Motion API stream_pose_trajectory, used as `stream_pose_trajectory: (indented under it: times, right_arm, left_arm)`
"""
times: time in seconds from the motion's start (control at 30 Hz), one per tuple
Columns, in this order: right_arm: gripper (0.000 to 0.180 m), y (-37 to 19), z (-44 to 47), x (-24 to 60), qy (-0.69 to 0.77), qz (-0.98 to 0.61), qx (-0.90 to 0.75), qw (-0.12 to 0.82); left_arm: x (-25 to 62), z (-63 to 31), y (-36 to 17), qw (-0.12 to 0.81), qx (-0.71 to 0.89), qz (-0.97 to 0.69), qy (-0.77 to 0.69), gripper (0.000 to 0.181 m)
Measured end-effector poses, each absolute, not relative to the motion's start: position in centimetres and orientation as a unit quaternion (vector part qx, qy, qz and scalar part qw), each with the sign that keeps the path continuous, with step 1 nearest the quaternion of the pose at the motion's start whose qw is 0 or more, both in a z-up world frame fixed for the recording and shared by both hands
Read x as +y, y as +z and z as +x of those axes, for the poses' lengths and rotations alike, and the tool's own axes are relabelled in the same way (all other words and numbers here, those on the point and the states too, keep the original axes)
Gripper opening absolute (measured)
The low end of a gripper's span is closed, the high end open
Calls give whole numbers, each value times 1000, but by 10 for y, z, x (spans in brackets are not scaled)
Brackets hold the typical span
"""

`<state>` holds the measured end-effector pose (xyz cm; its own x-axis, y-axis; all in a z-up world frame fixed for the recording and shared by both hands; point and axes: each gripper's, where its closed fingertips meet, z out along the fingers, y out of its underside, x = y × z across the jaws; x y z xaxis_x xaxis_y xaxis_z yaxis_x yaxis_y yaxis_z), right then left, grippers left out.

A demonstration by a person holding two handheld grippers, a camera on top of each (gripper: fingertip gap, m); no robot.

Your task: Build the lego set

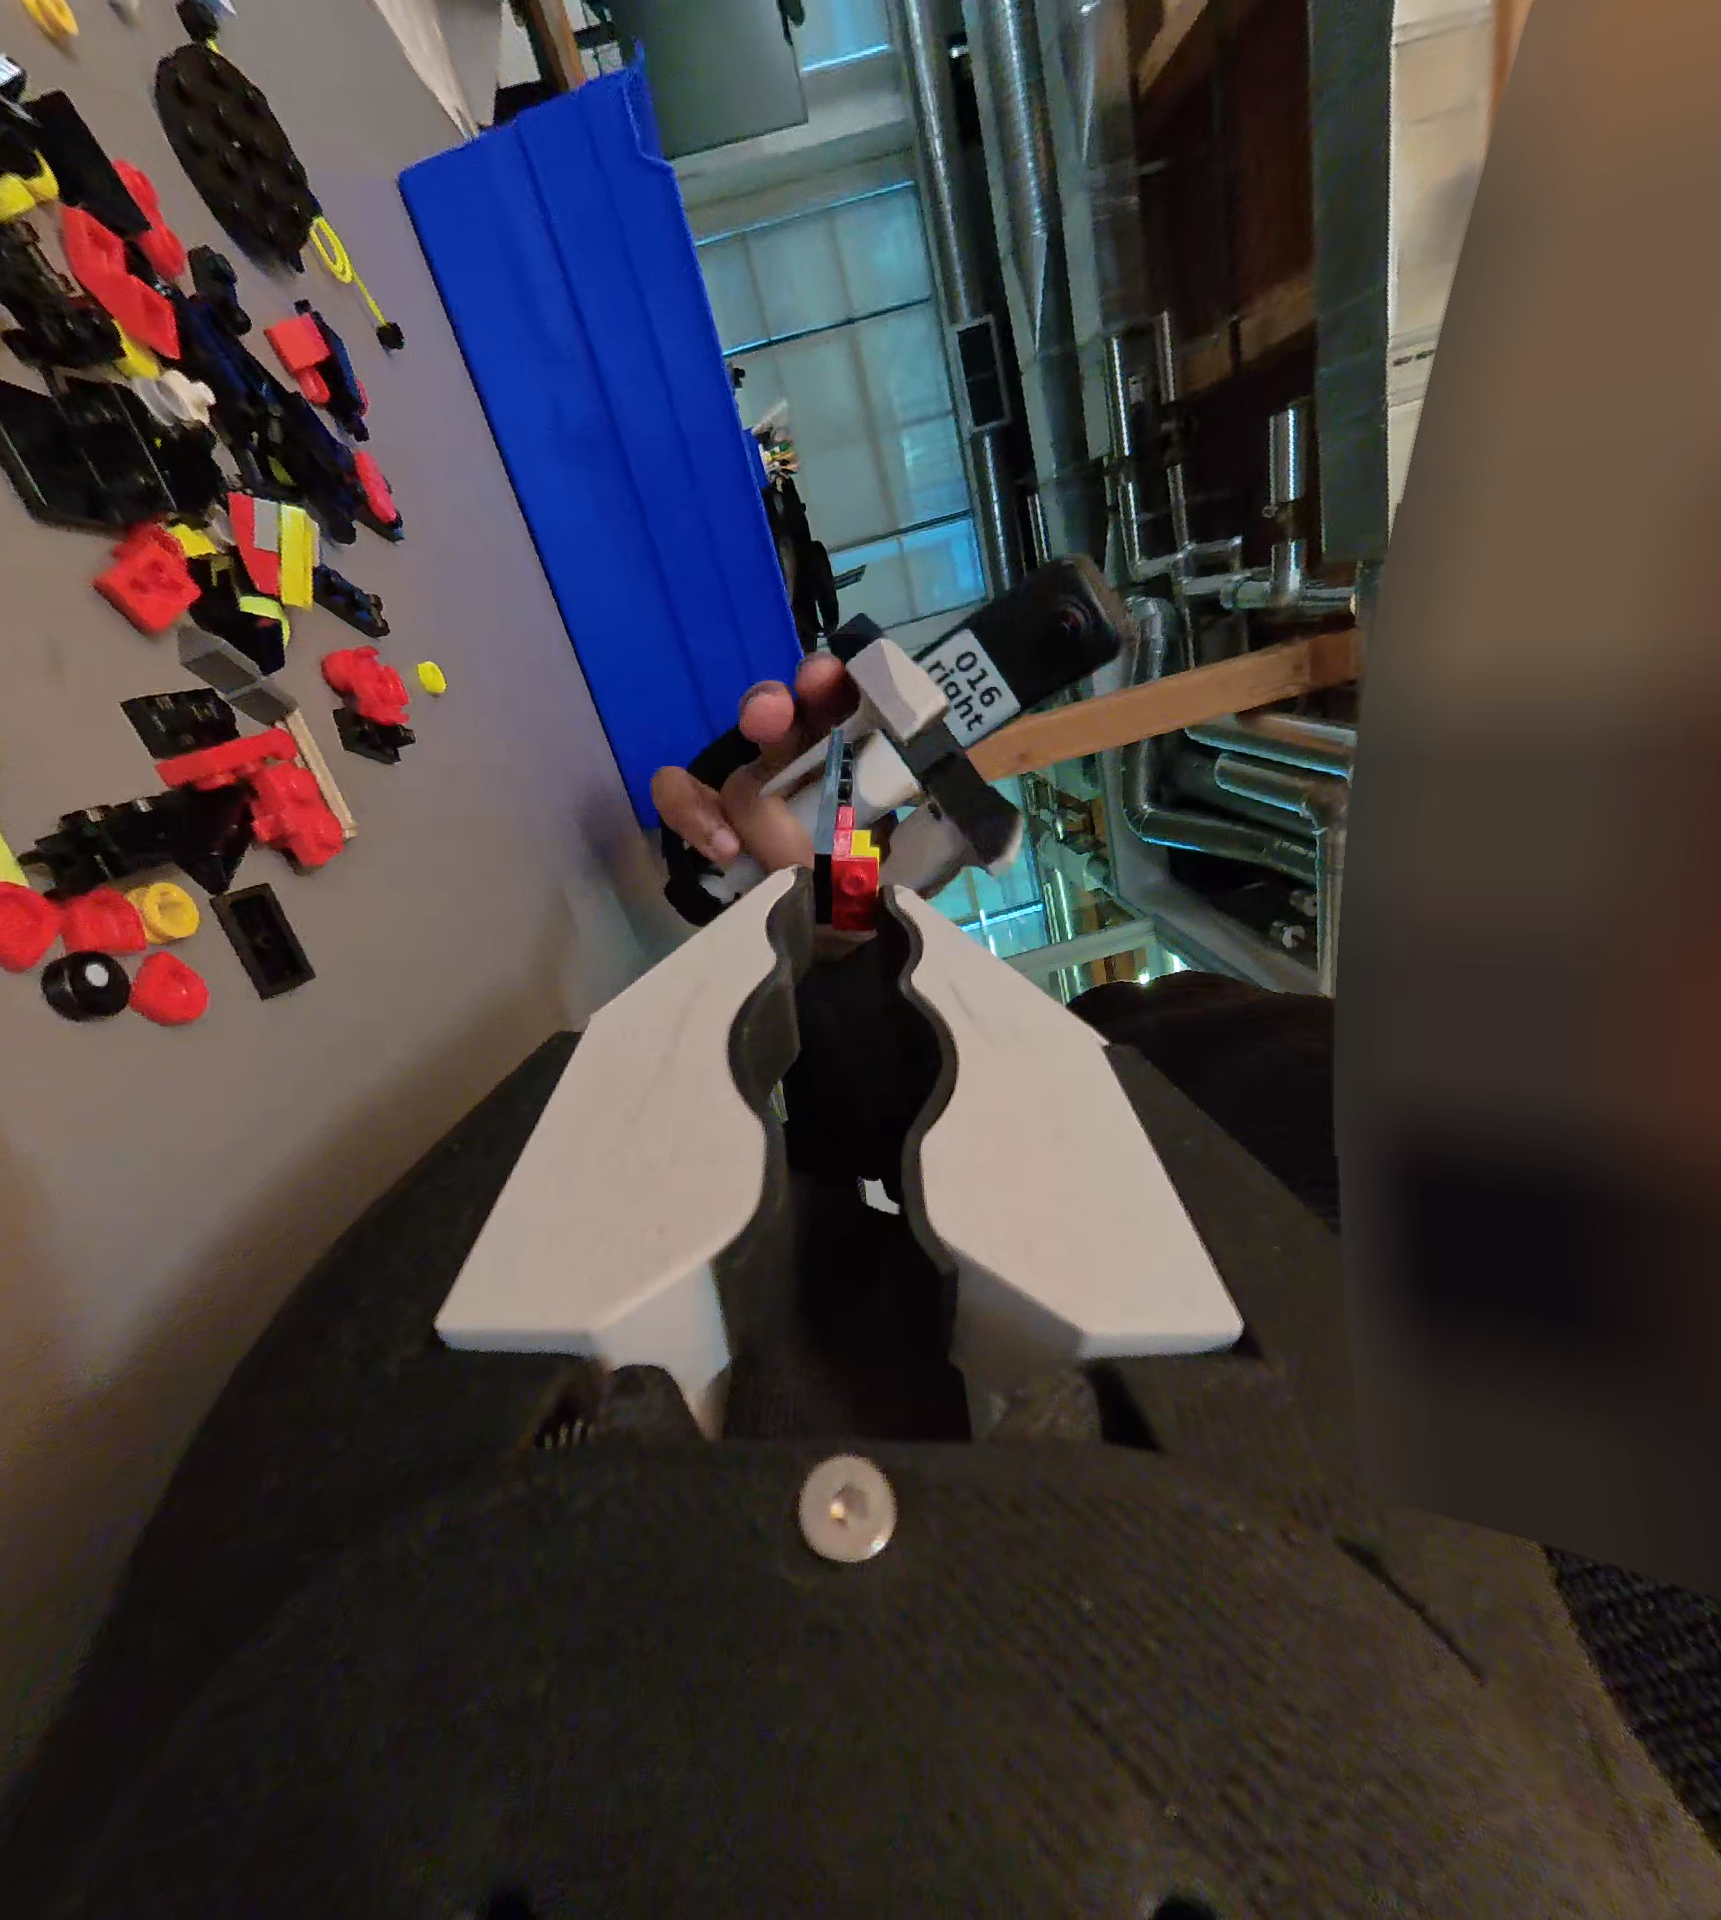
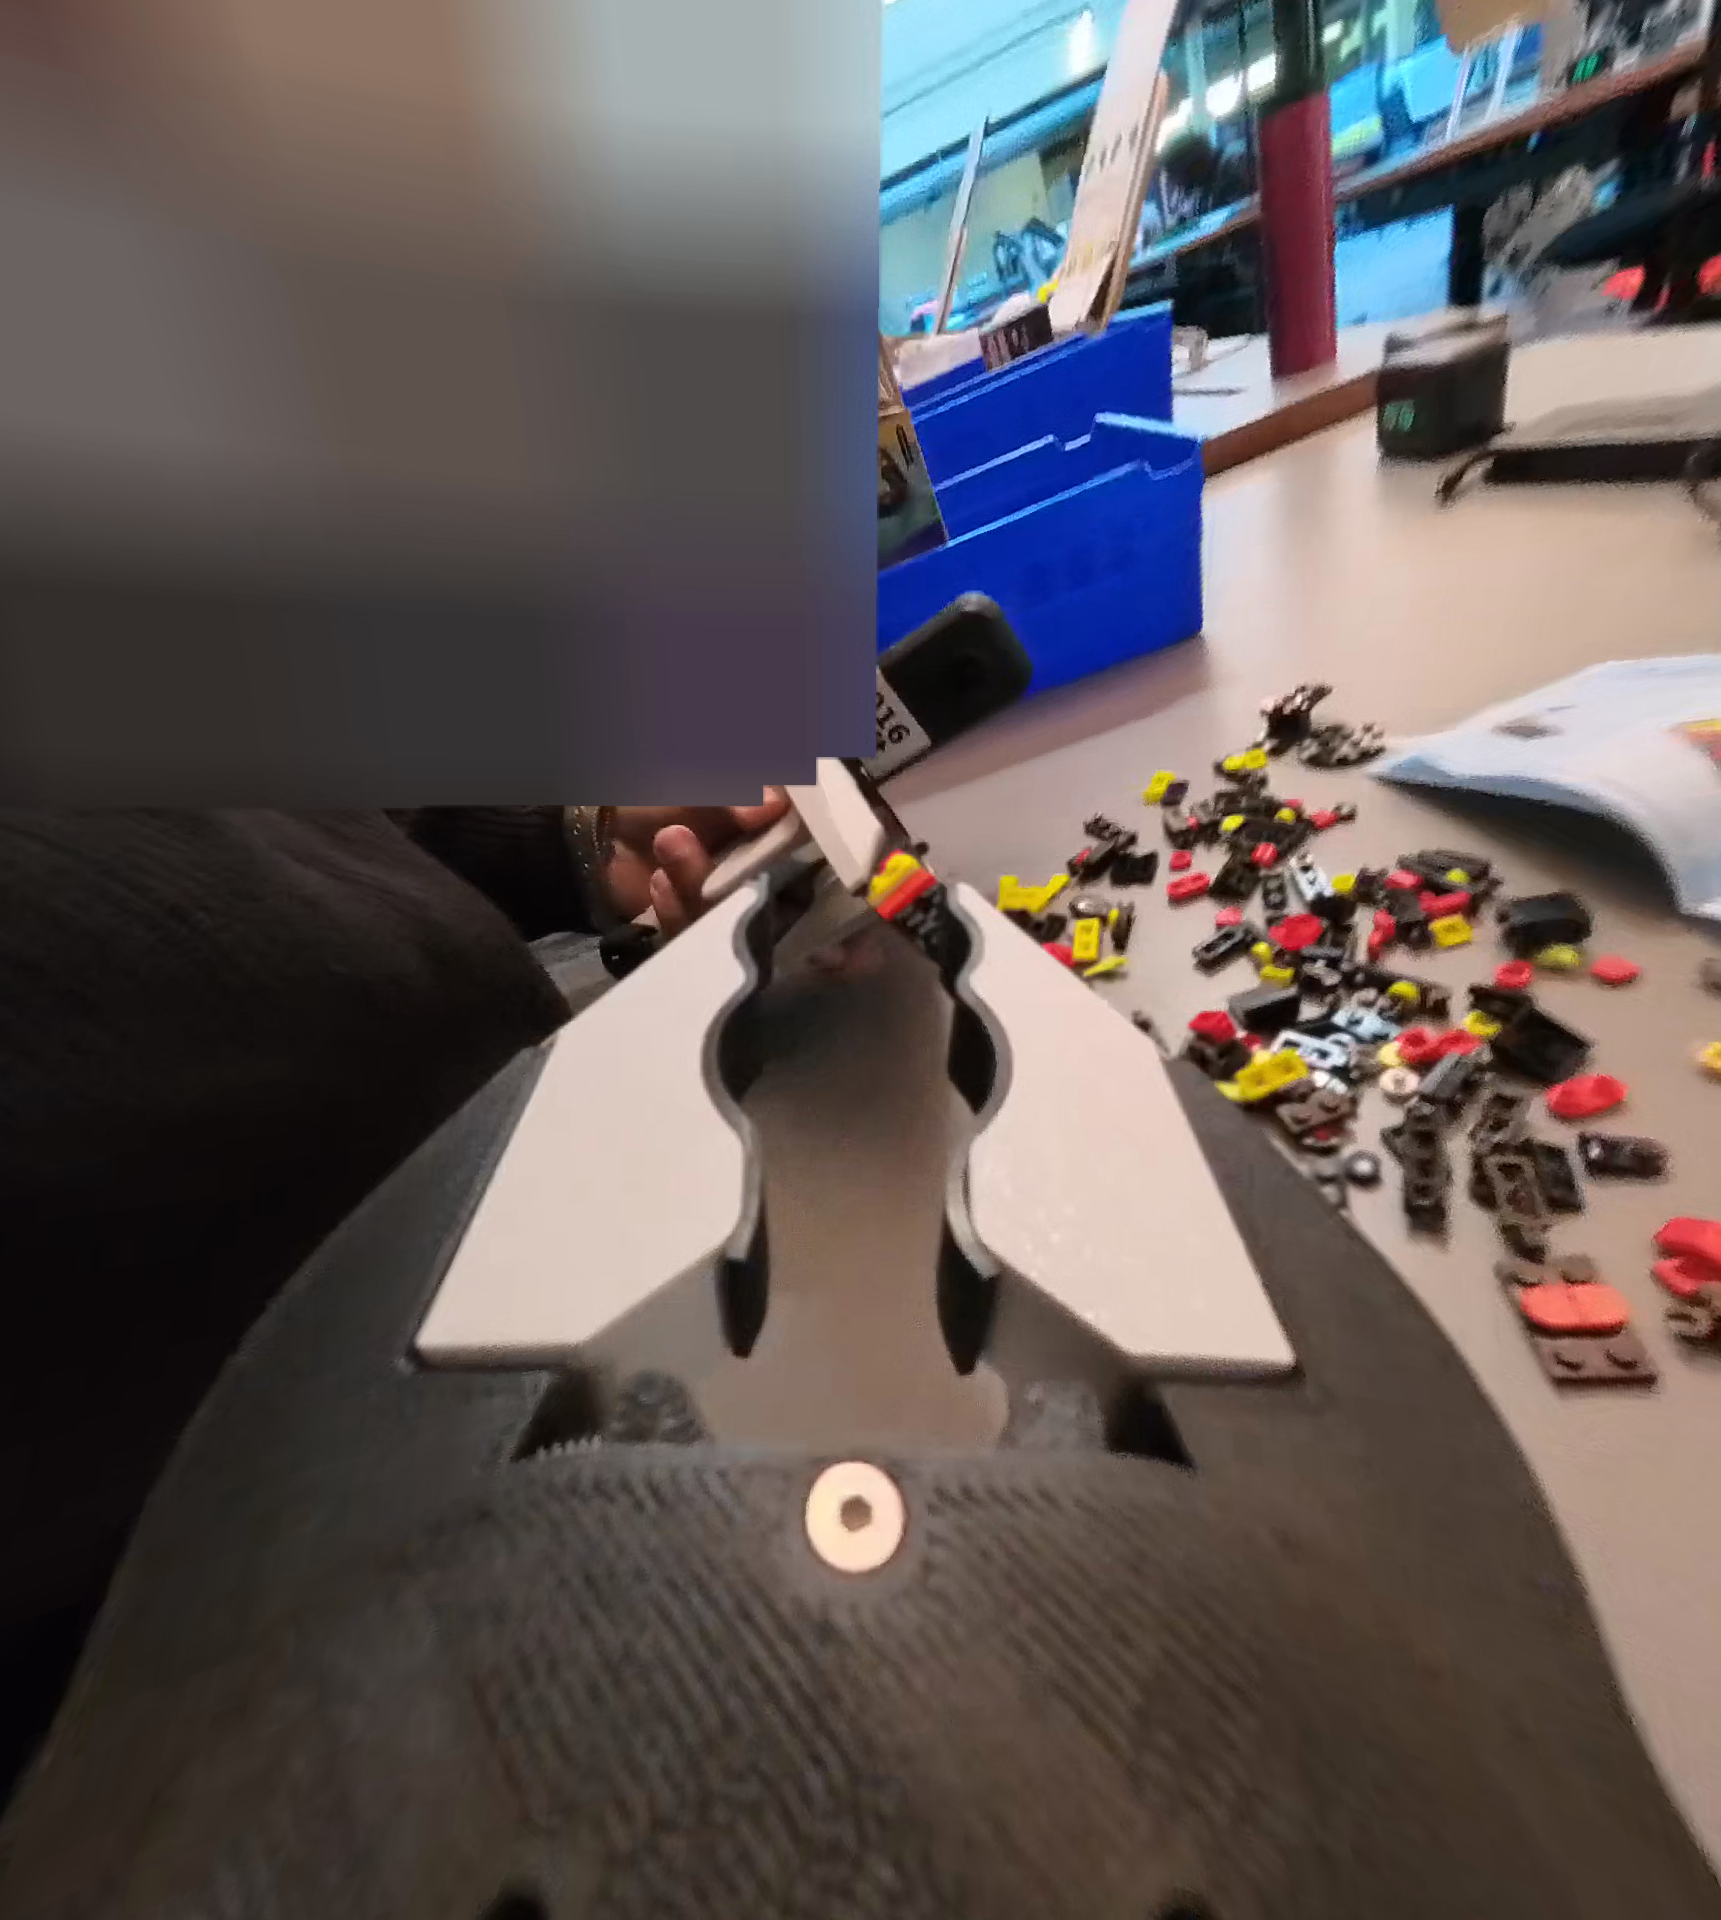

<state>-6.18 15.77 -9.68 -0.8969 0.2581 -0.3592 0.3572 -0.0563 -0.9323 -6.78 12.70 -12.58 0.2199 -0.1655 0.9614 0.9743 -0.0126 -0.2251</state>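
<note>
Nearby, blue bins hold upright cards

We are looking at a grey table carrying blue bins, with silver ducts and windows glowing behind.

Small brick assembly held up above the table.
We see its red, yellow and black bricks stacked, tilted; loose pieces lie scattered on the table.
</note>
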Motion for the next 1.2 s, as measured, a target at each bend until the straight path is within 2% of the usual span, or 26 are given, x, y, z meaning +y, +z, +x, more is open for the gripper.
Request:
stream_pose_trajectory:
  times: [0.13, 0.27, 0.37, 0.47, 0.53, 0.63, 0.77, 0.87, 1.0, 1.2]
  right_arm:
    - [36, -113, -64, 148, -666, 259, 696, 69]
    - [31, -110, -65, 141, -676, 279, 676, 90]
    - [14, -113, -65, 143, -675, 294, 665, 122]
    - [5, -113, -64, 146, -679, 303, 647, 167]
    - [5, -113, -63, 146, -682, 306, 639, 180]
    - [18, -116, -64, 146, -675, 308, 648, 174]
    - [45, -118, -66, 146, -665, 289, 678, 120]
    - [50, -127, -63, 147, -623, 222, 750, 18]
    - [49, -127, -55, 144, -594, 127, 788, -100]
    - [38, -135, -34, 133, -570, 40, 811, -126]
  left_arm:
    - [128, -66, -117, 601, -371, -517, -484, 8]
    - [131, -62, -117, 601, -361, -528, -479, 8]
    - [132, -60, -116, 601, -354, -534, -478, 8]
    - [133, -57, -117, 599, -344, -551, -468, 8]
    - [135, -54, -118, 599, -338, -561, -461, 8]
    - [135, -53, -122, 594, -335, -578, -448, 8]
    - [135, -53, -126, 583, -344, -578, -456, 8]
    - [133, -53, -130, 569, -359, -567, -475, 8]
    - [134, -46, -138, 544, -360, -578, -489, 8]
    - [137, -26, -147, 497, -344, -604, -520, 8]
